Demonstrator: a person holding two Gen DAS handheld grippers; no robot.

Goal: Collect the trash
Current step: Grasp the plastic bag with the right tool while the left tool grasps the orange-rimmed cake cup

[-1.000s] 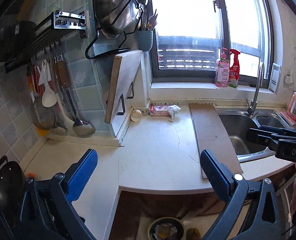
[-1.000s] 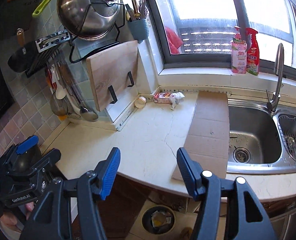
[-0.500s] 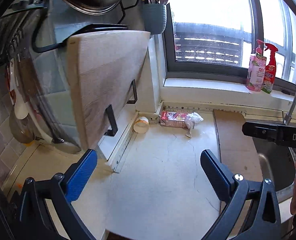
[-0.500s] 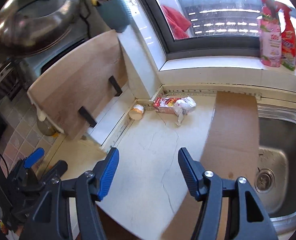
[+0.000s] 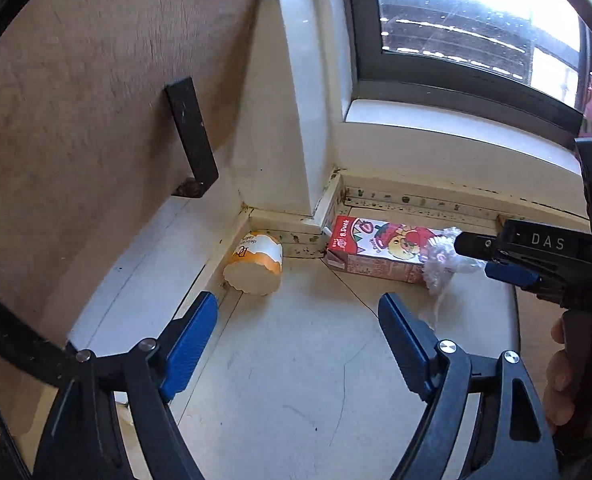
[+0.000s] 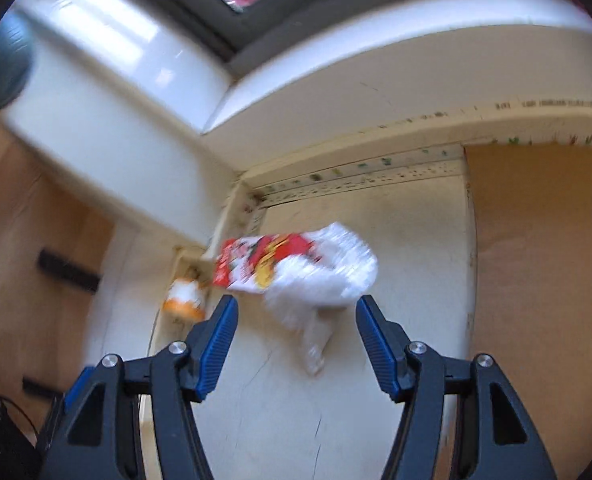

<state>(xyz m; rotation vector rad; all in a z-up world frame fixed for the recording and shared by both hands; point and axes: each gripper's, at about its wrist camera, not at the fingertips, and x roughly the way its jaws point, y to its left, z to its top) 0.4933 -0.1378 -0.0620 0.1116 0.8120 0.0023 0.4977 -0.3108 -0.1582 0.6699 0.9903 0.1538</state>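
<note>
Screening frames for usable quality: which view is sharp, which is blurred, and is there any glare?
Left wrist view: sharp; print on the red juice carton is legible; the bright window is blown out. Right wrist view: motion-smeared; the crumpled white plastic bag and carton streak; fisheye bends the sill.

Domestic kitchen, corner of a worktop. A pale, hairline-cracked countertop (image 5: 296,360) meets a tiled upstand beneath a dark-framed window (image 5: 436,76) with a white sill (image 5: 456,128). A wooden chopping board (image 5: 95,100) leans in black brackets (image 5: 191,140) at the left. Household litter lies in the corner: a tipped paper cup (image 5: 253,266), a red drink carton (image 5: 376,254) and crumpled clear plastic (image 5: 442,262).
</note>
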